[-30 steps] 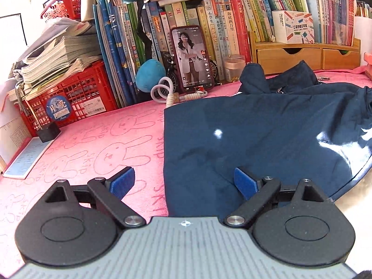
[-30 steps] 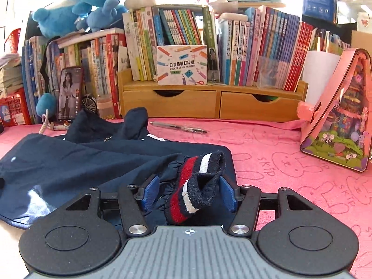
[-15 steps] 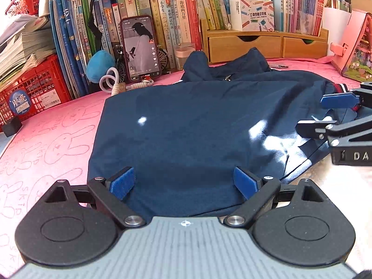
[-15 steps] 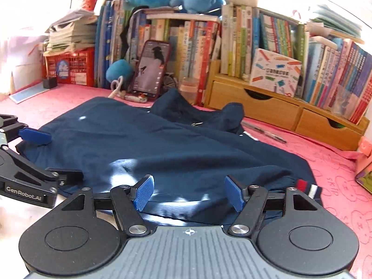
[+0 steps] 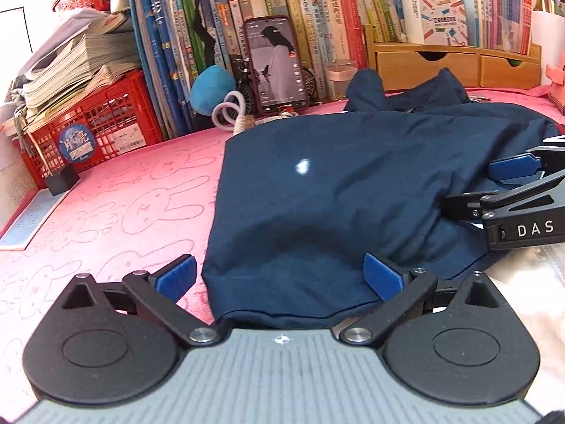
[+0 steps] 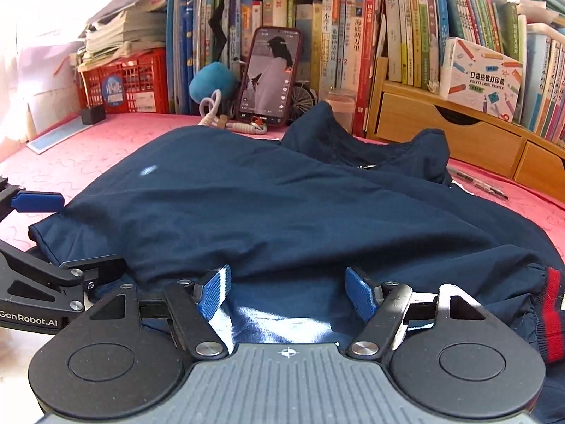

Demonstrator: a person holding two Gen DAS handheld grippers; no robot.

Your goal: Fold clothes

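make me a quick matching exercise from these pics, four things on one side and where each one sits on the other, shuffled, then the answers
Things:
1. phone
2. red crate
3. pocket label printer box
4. navy garment

Places:
A. on top of the wooden drawer unit
B. spread over the pink bunny mat
C. propped upright against the row of books
D. at the far left, under a stack of papers

Pairs: 1-C, 2-D, 3-A, 4-B
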